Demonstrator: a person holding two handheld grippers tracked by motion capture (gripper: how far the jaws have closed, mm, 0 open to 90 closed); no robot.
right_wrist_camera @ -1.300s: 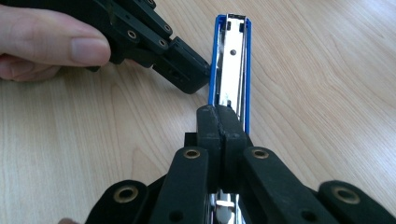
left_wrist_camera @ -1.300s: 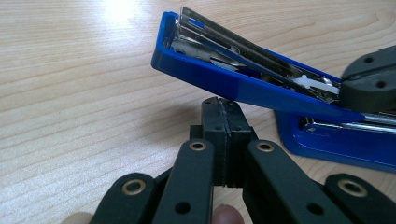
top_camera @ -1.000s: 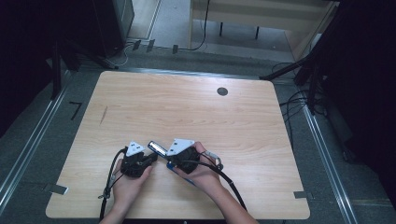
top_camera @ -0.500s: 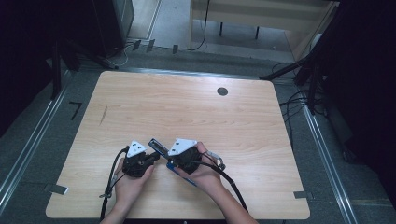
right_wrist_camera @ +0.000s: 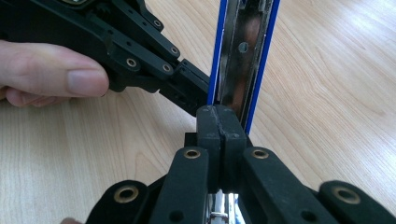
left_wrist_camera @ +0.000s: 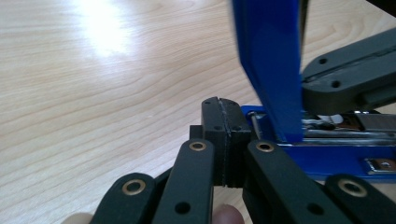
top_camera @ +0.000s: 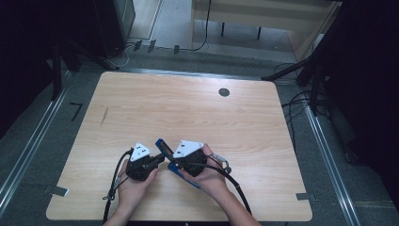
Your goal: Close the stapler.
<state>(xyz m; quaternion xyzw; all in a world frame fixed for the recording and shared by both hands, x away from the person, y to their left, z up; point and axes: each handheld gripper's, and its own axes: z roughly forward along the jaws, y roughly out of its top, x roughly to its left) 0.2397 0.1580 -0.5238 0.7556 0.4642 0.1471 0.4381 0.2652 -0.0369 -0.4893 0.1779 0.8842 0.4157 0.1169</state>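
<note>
Stapler work is the step in hand: a blue stapler [top_camera: 165,151] lies near the 6 o'clock edge of the wooden table [top_camera: 188,108], swung open, its blue top arm rising while the base with the metal staple channel stays low on the wood. The left gripper [top_camera: 157,161] sits at about 9 o'clock of the stapler and the right gripper [top_camera: 173,162] at about 3 o'clock, each carried in a hand, the two bodies just beside one another. In the left gripper view the jaws stand pressed together with nothing between the pads, their tips just beside the hinge end of the base, and the raised arm [left_wrist_camera: 271,65] stands at 1 o'clock of them. In the right gripper view the jaws are likewise closed pad to pad, with the open channel of the stapler [right_wrist_camera: 243,51] running up toward 12 o'clock; whether a thin edge is pinched there I cannot tell. I judge this as the opening or loading stage, with the stapler being braced and levered rather than carried. The next move probably calls for one gripper to steady the base while the other spreads and takes the top arm, kept slow so the stapler does not skid.
</note>
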